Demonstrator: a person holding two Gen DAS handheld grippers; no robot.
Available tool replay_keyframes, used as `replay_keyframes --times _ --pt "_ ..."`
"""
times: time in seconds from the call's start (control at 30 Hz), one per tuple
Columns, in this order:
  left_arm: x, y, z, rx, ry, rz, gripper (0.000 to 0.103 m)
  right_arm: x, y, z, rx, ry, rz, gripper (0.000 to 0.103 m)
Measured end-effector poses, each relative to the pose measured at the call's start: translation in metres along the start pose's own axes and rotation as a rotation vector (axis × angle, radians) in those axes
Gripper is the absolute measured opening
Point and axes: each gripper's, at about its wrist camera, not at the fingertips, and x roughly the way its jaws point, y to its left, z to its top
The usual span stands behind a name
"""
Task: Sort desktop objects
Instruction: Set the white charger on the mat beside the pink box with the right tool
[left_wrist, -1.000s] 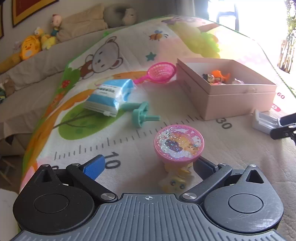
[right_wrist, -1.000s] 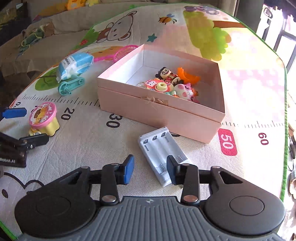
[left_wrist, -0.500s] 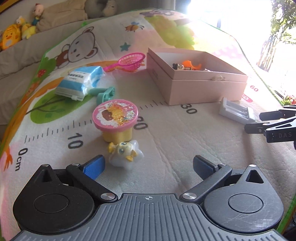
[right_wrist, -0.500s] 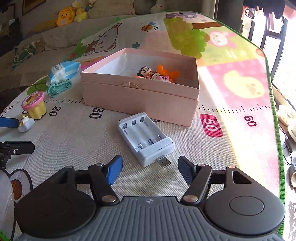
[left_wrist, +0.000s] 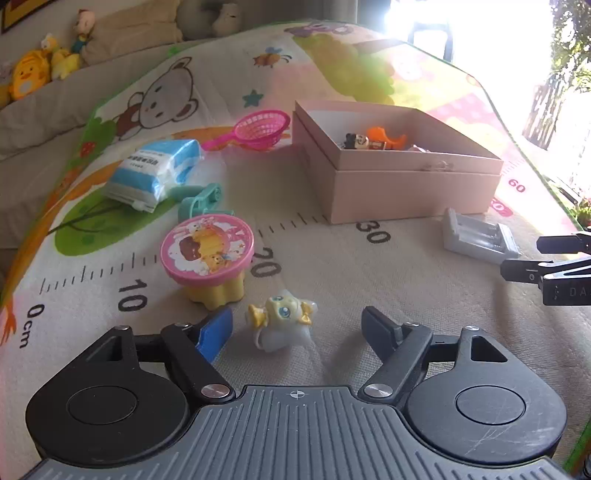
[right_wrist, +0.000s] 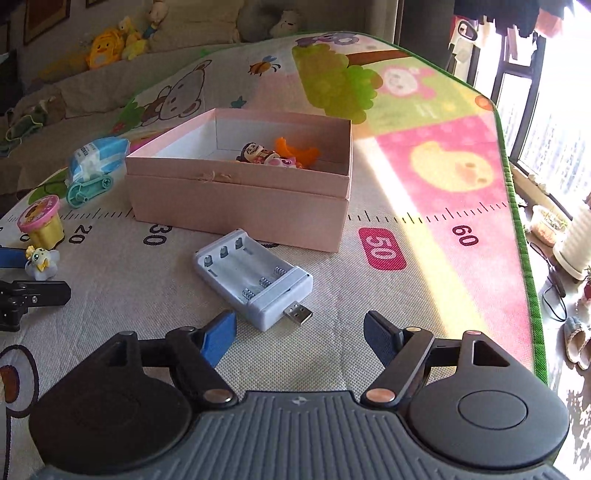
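My left gripper (left_wrist: 297, 328) is open around a small white and yellow figurine (left_wrist: 282, 318), which lies on the mat between its fingers, untouched. A pink-lidded yellow cup (left_wrist: 208, 258) stands just beyond it. My right gripper (right_wrist: 300, 334) is open and empty just short of a white battery charger (right_wrist: 253, 277) with a USB plug. The open pink box (right_wrist: 240, 195) behind it holds several small toys. In the right wrist view the figurine (right_wrist: 41, 263) sits at the far left by the left gripper's fingers (right_wrist: 40, 293).
A tissue pack (left_wrist: 155, 173), a teal plastic toy (left_wrist: 201, 201) and a pink toy strainer (left_wrist: 258, 129) lie on the mat left of the box. Plush toys (right_wrist: 110, 42) sit on the sofa behind. The mat's right edge (right_wrist: 517, 206) drops off.
My left gripper has moved forward so the figurine now lies between its fingers. My right gripper has drawn back from the charger, still open.
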Motion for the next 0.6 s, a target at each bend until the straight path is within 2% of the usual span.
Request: replay_keyframes --times 0.1,0.17,0.3,0.43,0.5,0.6 --pt "0.001 0.0 0.003 -0.002 -0.009 0.019 0.054 0.001 0.004 0.003 0.015 -0.004 0.025 0.077" --pt "0.001 -0.001 0.003 0.001 -0.008 0.003 0.051 0.005 0.008 0.006 0.005 0.001 0.03 0.077" --pt "-0.005 -0.005 -0.001 0.015 -0.003 -0.013 0.052 0.016 0.013 0.013 -0.088 0.011 -0.037 0.077" --pt "-0.007 -0.006 -0.004 0.012 -0.005 -0.013 0.053 0.016 0.004 0.017 -0.13 -0.037 -0.178 0.077" --pt "-0.007 -0.007 -0.004 0.012 -0.005 -0.015 0.056 0.013 -0.004 0.019 -0.094 -0.041 -0.176 0.077" --pt "-0.006 -0.008 -0.004 0.014 -0.005 -0.02 0.059 0.008 -0.011 0.018 -0.03 -0.031 -0.113 0.082"
